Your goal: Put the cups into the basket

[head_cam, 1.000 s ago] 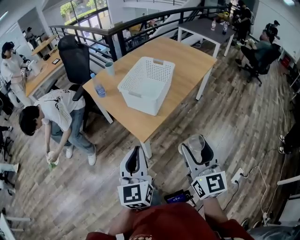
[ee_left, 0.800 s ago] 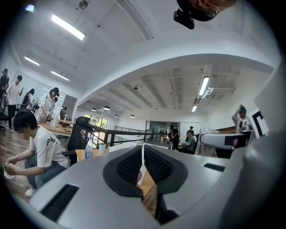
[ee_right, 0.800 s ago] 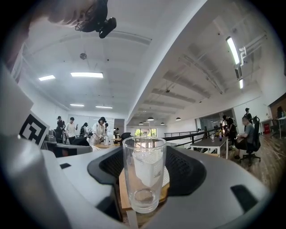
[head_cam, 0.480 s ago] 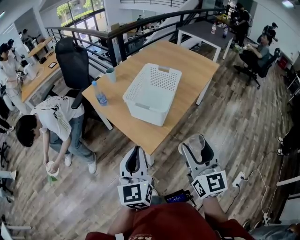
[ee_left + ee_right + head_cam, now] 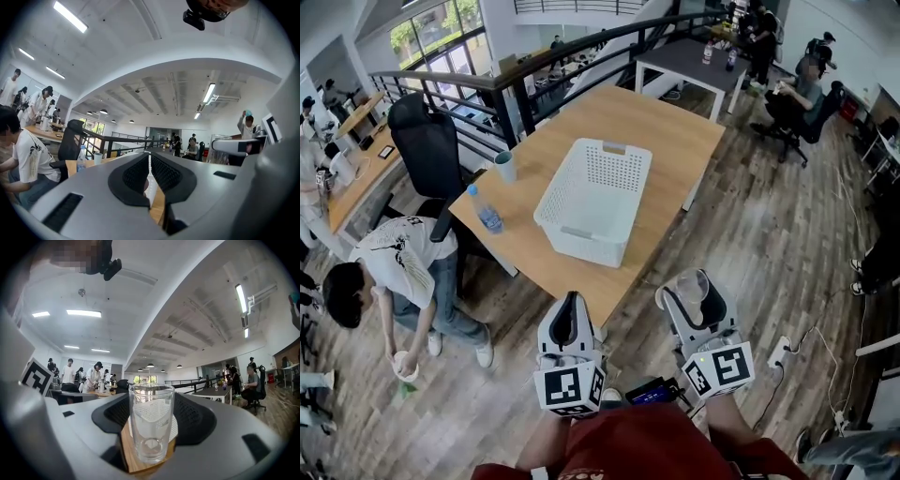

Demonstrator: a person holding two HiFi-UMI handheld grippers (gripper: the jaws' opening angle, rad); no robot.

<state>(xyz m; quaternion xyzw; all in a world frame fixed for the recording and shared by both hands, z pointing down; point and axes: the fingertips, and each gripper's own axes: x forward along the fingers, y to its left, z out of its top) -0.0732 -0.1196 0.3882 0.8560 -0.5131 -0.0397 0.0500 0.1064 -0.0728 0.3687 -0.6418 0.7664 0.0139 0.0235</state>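
A white perforated basket (image 5: 581,246) stands on the wooden table (image 5: 675,131) ahead of me. A teal cup (image 5: 504,166) sits upright near the table's left edge, and it also shows as the small cup (image 5: 98,158) in the left gripper view. My right gripper (image 5: 694,286) is held level just short of the table's near corner, shut on an upright clear glass (image 5: 151,425). My left gripper (image 5: 572,302) hangs beside it with its jaws together and nothing between them (image 5: 149,161).
A plastic water bottle (image 5: 486,208) stands near the teal cup. A black office chair (image 5: 427,150) and a bent-over person (image 5: 394,272) are left of the table. A railing (image 5: 581,56) and a grey table (image 5: 689,61) lie behind. A power strip (image 5: 778,352) lies on the floor at right.
Both grippers have come closer to the table's near corner, the glass still in the right one. The person at left has shifted lower in the view.
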